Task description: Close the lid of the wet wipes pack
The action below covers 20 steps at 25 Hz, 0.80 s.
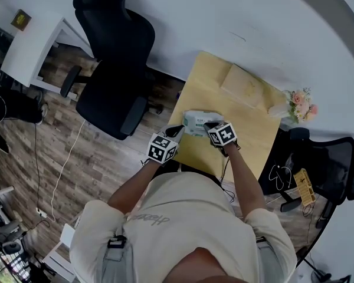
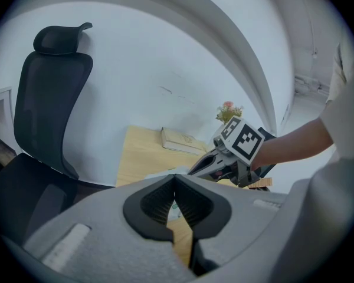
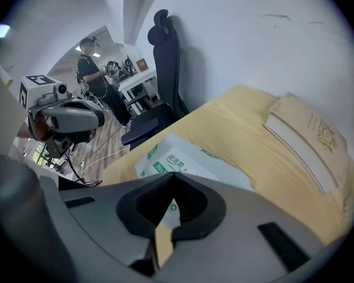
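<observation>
The wet wipes pack (image 1: pixel 199 121), white with green print, lies on the near part of the light wooden table (image 1: pixel 207 71). My left gripper (image 1: pixel 178 130) points at its left end and my right gripper (image 1: pixel 211 125) at its right end; both tips are at the pack. In the right gripper view the pack (image 3: pixel 186 158) lies just past my shut right gripper (image 3: pixel 174 178), and the left gripper (image 3: pixel 71 119) hangs at the left. The left gripper (image 2: pixel 176 178) is shut too, with only a sliver of the pack (image 2: pixel 160 173) showing over it. I cannot make out the lid.
A cream book (image 1: pixel 242 86) lies at the table's far side and a small bunch of flowers (image 1: pixel 301 105) stands at its right corner. A black office chair (image 1: pixel 115 69) stands left of the table, another (image 1: pixel 327 158) to the right. A person (image 3: pixel 91 69) stands far back.
</observation>
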{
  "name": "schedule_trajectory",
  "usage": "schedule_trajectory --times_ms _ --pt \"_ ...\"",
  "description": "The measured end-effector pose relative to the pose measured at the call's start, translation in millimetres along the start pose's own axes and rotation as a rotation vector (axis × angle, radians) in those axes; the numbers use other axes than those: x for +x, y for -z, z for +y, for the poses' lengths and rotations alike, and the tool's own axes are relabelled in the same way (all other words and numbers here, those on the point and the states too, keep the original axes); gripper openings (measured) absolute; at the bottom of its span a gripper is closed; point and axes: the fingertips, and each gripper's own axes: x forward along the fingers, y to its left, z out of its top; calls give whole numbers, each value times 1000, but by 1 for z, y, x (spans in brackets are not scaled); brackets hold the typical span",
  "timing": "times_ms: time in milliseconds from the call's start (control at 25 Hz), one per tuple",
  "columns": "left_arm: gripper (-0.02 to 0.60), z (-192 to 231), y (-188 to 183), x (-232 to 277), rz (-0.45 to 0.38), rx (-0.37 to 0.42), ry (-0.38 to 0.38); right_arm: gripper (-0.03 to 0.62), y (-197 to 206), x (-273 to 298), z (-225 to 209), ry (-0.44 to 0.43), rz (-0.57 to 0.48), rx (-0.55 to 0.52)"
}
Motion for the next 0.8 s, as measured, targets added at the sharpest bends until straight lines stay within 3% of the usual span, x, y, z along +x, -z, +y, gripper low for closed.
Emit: schedule_trajectory --times_ms 440,800 --pt "17 22 -8 -5 5 -8 13 2 2 18 1 25 65 -13" --pt "17 27 -9 -3 15 -1 71 2 1 19 -1 91 14 78"
